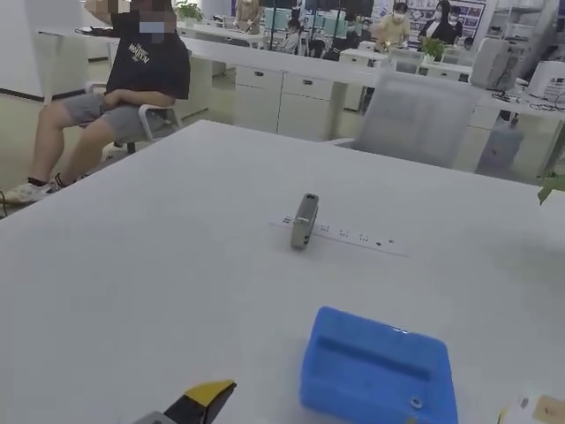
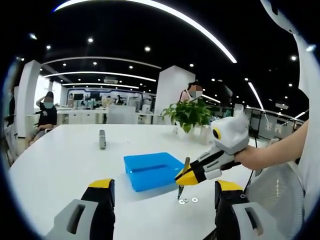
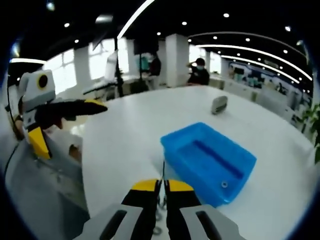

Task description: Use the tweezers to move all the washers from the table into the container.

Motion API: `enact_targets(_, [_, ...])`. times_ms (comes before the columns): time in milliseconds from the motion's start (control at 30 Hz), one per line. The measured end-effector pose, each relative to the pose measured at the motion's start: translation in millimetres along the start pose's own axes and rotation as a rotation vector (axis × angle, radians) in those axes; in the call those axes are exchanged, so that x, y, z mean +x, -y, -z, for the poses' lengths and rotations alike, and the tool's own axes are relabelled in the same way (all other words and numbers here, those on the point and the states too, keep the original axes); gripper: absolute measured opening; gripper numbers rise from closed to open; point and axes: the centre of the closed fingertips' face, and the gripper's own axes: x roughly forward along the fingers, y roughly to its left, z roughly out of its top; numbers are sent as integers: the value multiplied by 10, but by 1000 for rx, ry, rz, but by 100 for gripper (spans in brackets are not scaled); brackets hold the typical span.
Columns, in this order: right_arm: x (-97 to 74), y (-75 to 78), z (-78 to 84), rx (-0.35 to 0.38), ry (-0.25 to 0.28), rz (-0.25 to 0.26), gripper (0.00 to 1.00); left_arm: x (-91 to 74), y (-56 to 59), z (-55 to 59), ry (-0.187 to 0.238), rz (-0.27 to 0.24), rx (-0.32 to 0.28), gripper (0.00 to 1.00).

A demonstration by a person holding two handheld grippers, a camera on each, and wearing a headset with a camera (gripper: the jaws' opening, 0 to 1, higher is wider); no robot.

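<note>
A blue container [image 1: 380, 371] sits near the table's front edge with one washer [image 1: 415, 403] inside; the same container [image 3: 210, 160] and washer [image 3: 224, 184] appear in the right gripper view. My right gripper [image 3: 163, 188] is shut on thin tweezers [image 3: 163, 172]. In the left gripper view those tweezers [image 2: 181, 189] point down just above a few washers [image 2: 188, 201] lying on the table right of the container [image 2: 152, 170]. My left gripper [image 2: 165, 187] is open with nothing between its jaws; its yellow tip [image 1: 207, 399] lies left of the container.
A grey adapter [image 1: 305, 221] stands plugged into a white power strip [image 1: 353, 237] mid-table. A person sits on a chair [image 1: 124, 88] beyond the far left corner. A potted plant [image 2: 190, 116] stands at the table's end. An office chair [image 1: 415, 119] is behind the table.
</note>
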Motion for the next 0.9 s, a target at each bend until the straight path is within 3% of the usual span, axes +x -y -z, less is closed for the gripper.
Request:
enact_targets(167, [-10, 111, -20, 157, 39, 7, 2, 1, -3, 5, -2, -1, -3, 83])
enact_targets(600, [-361, 407, -562, 212, 189, 9, 2, -3, -16, 16, -7, -7, -2, 82])
enact_targets(833, [-389, 626, -743, 245, 244, 22, 2, -2, -16, 27, -14, -8, -2, 82])
enact_targets(900, [-362, 754, -778, 253, 251, 46, 2, -2, -20, 36, -19, -10, 0, 82])
